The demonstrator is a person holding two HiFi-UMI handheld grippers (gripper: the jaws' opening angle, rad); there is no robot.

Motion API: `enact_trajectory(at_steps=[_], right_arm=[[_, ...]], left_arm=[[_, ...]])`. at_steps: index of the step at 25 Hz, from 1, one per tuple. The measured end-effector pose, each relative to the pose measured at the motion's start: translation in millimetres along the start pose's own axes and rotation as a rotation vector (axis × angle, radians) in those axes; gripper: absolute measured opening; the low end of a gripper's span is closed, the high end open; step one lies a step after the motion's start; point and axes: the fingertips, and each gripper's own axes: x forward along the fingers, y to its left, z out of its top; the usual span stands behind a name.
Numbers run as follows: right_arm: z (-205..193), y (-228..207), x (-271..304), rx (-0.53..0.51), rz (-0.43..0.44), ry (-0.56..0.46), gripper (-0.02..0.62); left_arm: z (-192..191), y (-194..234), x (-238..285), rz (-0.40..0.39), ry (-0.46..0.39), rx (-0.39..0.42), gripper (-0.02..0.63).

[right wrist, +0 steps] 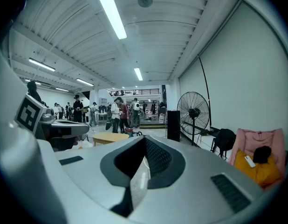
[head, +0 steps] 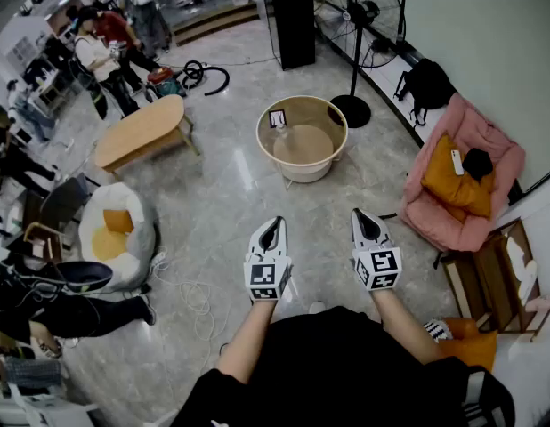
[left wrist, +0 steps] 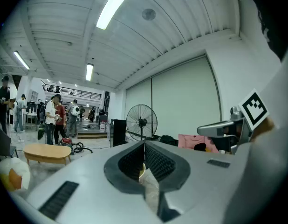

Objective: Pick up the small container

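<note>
A small container (head: pixel 277 118) with a black-and-white label stands on the far left part of a round beige rimmed table (head: pixel 334 154), well ahead of both grippers. My left gripper (head: pixel 273 223) is held level in front of the person, its jaws shut with nothing between them. The right gripper (head: pixel 363 214) is beside it, also shut and empty. In the left gripper view the jaws (left wrist: pixel 144 144) meet at the tips, and the right gripper (left wrist: pixel 223 128) shows at the right. The right gripper view shows its jaws (right wrist: pixel 145 139) closed too.
A standing fan (head: pixel 357 7) and a black cabinet (head: pixel 293 20) are beyond the round table. A pink seat (head: pixel 466 176) with an orange cushion is at the right. An oval wooden table (head: pixel 141 132), a beanbag (head: pixel 115 234), floor cables (head: pixel 190 296) and several people are at the left.
</note>
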Motion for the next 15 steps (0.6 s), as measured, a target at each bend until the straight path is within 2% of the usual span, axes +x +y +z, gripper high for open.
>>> enact_trajectory(at_steps=[5,10,15], right_arm=[[5.4,-2.0,1.2,-0.005,0.010,-0.030,0.021],[2.2,-0.5,-11.2,-0.031,0.000,-0.026,0.021],[4.0,9.0,-16.1,-0.009,0.030,-0.048,0.021]], left_arm=[[11.3,-0.2,7.0,0.020,-0.029,-0.009,0.020],[4.5,-9.6,-3.7,0.021,-0.027,-0.009,0.020],[3.4,-8.3,-15.8,0.034,-0.020,0.005,0.020]])
